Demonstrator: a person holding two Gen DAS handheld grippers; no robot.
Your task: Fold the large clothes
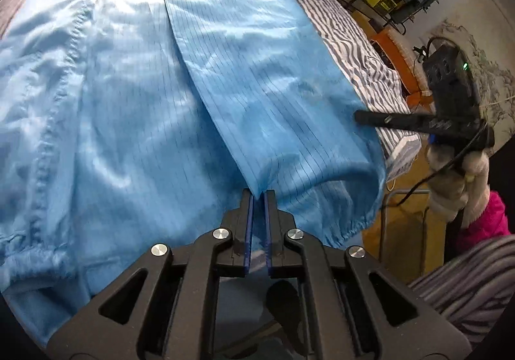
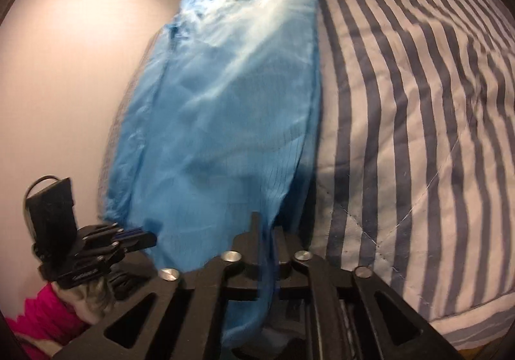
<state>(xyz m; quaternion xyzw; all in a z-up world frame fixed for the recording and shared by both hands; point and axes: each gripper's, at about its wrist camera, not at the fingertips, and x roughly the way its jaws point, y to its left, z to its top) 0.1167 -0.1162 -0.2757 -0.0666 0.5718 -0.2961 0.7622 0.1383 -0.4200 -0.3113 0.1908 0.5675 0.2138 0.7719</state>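
the light blue garment [image 1: 135,96] lies spread over the striped bed cover [image 2: 418,121], one panel folded across it. the left gripper [image 1: 259,195] has its jaws nearly together with a fold edge between them, seemingly pinched. the right gripper [image 2: 267,228] stands slightly apart with blue cloth draped through; whether it presses is unclear in the blur.

Light blue garment [image 1: 135,96], thin shiny fabric with fine dark pinstripes, spread wrinkled across a striped bed, one panel folded over along a straight edge, gathered elastic hem nearest, its right edge [image 2: 225,96] lying on the stripes
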